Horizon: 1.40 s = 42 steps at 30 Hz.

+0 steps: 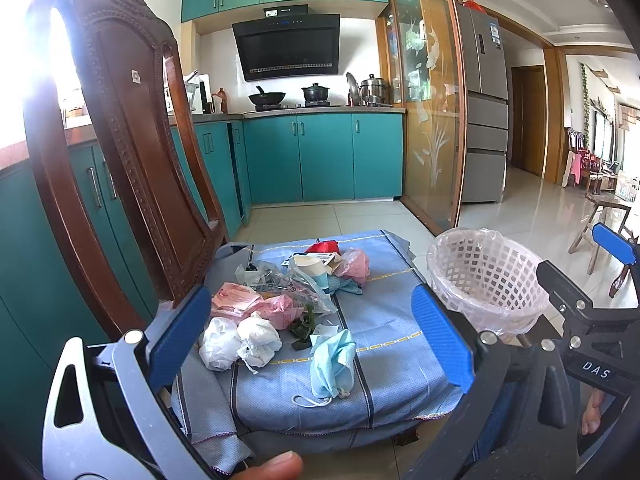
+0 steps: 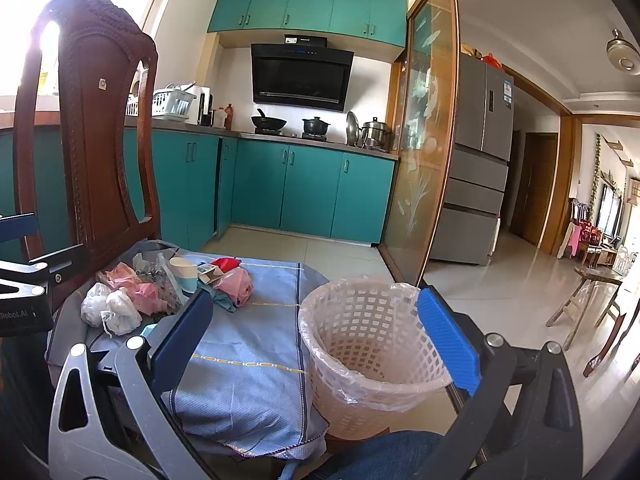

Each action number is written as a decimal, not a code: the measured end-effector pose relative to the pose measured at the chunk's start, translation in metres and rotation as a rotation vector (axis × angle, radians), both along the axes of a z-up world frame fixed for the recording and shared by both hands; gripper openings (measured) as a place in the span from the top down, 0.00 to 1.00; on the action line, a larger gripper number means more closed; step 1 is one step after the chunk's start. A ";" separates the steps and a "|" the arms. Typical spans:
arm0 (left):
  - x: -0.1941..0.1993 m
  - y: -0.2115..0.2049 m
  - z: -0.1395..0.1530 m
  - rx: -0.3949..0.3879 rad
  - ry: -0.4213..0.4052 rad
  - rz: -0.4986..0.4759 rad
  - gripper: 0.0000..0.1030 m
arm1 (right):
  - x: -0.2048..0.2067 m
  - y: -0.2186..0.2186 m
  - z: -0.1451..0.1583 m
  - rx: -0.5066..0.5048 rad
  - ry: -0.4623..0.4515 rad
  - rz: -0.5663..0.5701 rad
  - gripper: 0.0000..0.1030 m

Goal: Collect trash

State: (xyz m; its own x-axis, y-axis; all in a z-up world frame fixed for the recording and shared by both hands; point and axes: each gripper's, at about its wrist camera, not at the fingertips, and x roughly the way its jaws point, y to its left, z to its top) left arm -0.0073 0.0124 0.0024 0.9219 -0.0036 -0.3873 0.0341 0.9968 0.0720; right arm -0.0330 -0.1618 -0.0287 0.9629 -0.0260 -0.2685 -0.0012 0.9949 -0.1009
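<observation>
Blue cloth on the chair seat [image 1: 384, 368] carries the trash [image 1: 280, 300], with the bin [image 2: 360, 344] just beside. Both grippers, left [image 1: 312, 344] and right [image 2: 316, 344], gape wide and empty. The mask [image 1: 332, 360] looks limp and light; pinch its bunched middle.

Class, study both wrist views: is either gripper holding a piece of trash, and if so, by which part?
Nothing is held. The left gripper is open above the trash on the blue cloth; the right gripper is open near the lined basket.
</observation>
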 end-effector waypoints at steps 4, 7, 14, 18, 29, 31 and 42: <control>0.000 0.000 0.000 0.001 -0.001 0.001 0.03 | 0.000 0.004 0.001 -0.012 0.000 0.004 0.03; 0.000 0.000 0.000 -0.001 0.001 0.000 0.03 | 0.001 0.005 0.002 -0.017 0.001 0.008 0.03; -0.001 0.002 0.000 -0.003 0.001 0.001 0.03 | 0.001 0.008 0.002 -0.030 0.000 0.013 0.03; -0.001 0.003 -0.001 -0.006 0.000 0.007 0.03 | 0.001 0.010 0.003 -0.033 0.000 0.016 0.03; -0.001 0.005 -0.001 -0.008 0.002 0.013 0.03 | 0.003 0.014 0.003 -0.043 0.001 0.016 0.03; 0.000 0.005 -0.001 -0.007 0.004 0.014 0.03 | 0.003 0.014 0.003 -0.043 0.001 0.017 0.03; 0.002 0.006 -0.002 -0.008 0.007 0.016 0.03 | 0.003 0.013 0.003 -0.043 0.001 0.017 0.03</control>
State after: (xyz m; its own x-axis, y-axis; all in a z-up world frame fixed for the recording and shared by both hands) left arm -0.0056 0.0183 0.0004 0.9192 0.0077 -0.3937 0.0188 0.9978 0.0635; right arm -0.0302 -0.1489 -0.0260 0.9630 -0.0212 -0.2687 -0.0182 0.9895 -0.1434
